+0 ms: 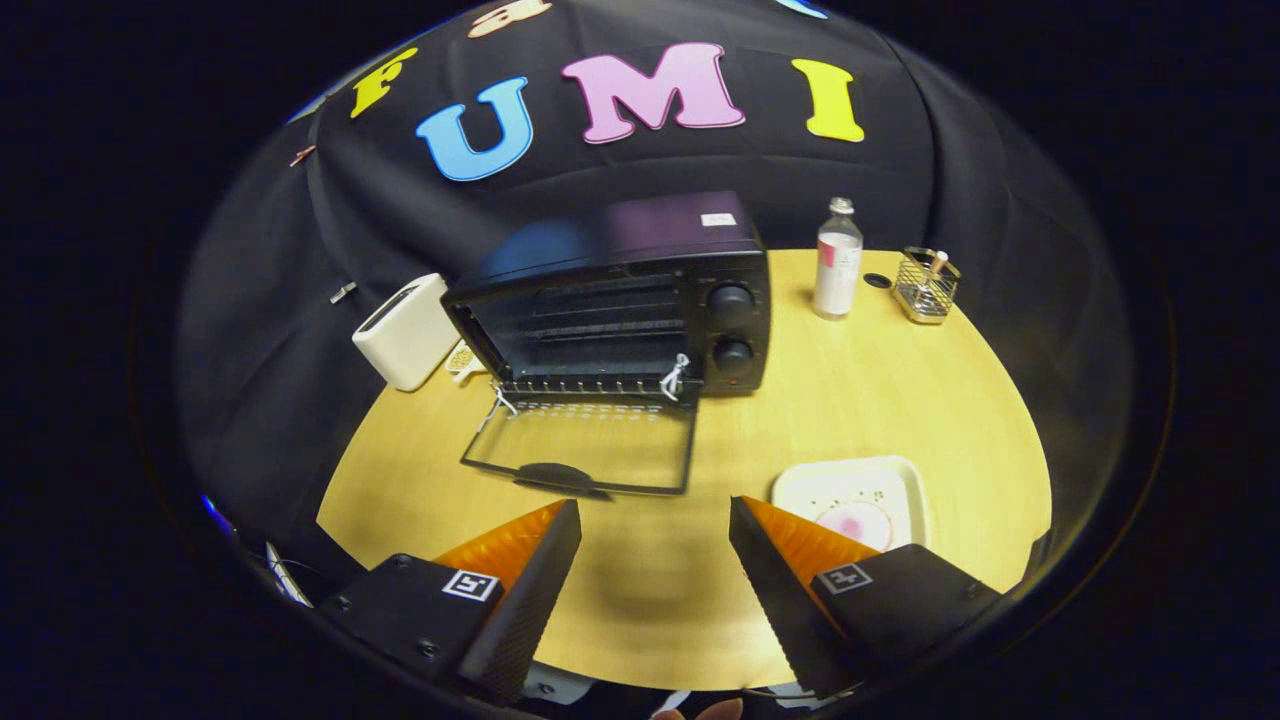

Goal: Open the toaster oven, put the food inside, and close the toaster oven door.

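The toaster oven [620,300] is found at the far side of the tabletop [880,390], with its door [585,455] already folded down flat toward the hand-held gripper [655,530], so the opening step appears to be done. The hand-held gripper is held with its fingers spread wide and nothing between them, above bare wood just short of the door's handle.

The food [855,520], a pale round piece with a pink centre, is seen on a white plate [895,480] just beyond the right finger and partly hidden by it. The step in hand is judged to be the pick-up. The fingers should be swung to the right and lowered over the plate so that the food is centred between them before they are closed; a gentle squeeze is advised, since the piece looks soft. The lowered door should be cleared on the way to the rack.

A white toaster [405,330] is set left of the oven; a bottle [838,260] and a wire basket [925,285] are placed to its right. Black cloth is hung behind.
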